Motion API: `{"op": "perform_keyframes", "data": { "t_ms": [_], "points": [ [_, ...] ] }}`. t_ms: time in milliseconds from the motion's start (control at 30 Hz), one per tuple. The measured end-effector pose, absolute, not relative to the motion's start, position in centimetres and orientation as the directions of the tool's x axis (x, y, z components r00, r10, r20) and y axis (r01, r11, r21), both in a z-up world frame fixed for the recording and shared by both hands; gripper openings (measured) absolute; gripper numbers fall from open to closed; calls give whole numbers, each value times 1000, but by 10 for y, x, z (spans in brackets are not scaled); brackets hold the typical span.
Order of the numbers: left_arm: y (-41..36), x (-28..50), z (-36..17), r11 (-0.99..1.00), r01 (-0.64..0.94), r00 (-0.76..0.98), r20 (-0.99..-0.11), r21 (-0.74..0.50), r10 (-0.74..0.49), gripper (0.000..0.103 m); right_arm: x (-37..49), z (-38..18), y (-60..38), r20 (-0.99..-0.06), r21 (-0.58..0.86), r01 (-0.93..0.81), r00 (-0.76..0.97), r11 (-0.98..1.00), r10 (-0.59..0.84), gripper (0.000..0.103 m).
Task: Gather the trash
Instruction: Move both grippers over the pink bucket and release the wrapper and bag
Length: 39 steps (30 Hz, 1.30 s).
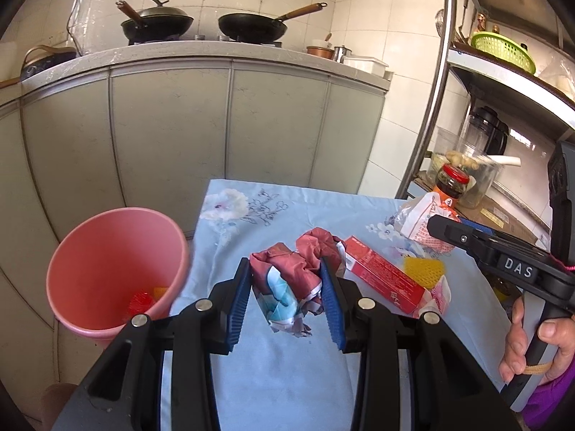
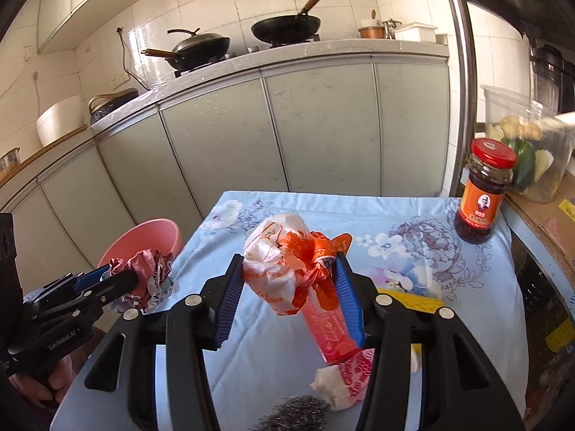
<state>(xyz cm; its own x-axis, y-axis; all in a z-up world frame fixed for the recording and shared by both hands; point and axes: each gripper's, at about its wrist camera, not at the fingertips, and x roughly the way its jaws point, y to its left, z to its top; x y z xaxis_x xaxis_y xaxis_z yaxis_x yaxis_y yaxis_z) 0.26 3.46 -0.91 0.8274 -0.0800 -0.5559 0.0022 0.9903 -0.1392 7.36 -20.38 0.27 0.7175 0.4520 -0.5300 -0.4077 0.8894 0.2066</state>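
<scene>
Counting first: you held 2 grippers, each pinching 1 piece of trash. Your left gripper [image 1: 285, 298] was pressed onto a crumpled pink-and-teal wrapper [image 1: 287, 280], lifted above the cloth, near the table's left edge. Your right gripper [image 2: 287, 298] was pinching a white-and-orange plastic bag [image 2: 287, 265], also held above the cloth, mid-table.

1 pink bin [image 1: 115, 265] stood on the floor just left of the table, w/ a red item and a yellow item inside at the bottom. Still on the table: 1 red box [image 1: 384, 276], 1 yellow mesh piece [image 1: 424, 271] just right of it, 1 red-printed white wrapper [image 2: 345, 380] at the box's near end, 1 steel scourer [image 2: 294, 413] at the near edge.

Surface was a small table under a light-blue floral cloth [image 1: 280, 377], in a tiled kitchen w/ grey-green cabinets [image 1: 172, 136] along the far side. 2 woks [image 1: 158, 23] [image 1: 253, 25] sat on the far counter.

1 red-lidded sauce jar [image 2: 485, 190] stood at the far right corner of the table, apart from the trash. 1 clear tub of vegetables [image 2: 528, 147] sat on the shelf unit to the right, a green basket [image 1: 503, 50] on a higher shelf. The red box lay directly under your right gripper's bag.
</scene>
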Motion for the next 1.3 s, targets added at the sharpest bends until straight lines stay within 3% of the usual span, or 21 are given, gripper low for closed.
{"op": "perform_keyframes", "data": {
  "t_ms": [900,1300],
  "points": [
    [150,-10,-14,936,-306,824,-541,-175,168,38,63,5,-73,-538,149,-580,632,801,558,51],
    [220,-5,-44,859,-454,757,-611,-235,233,38,75,-22,13,-608,114,-677,531,727,590,51]
  ]
}}
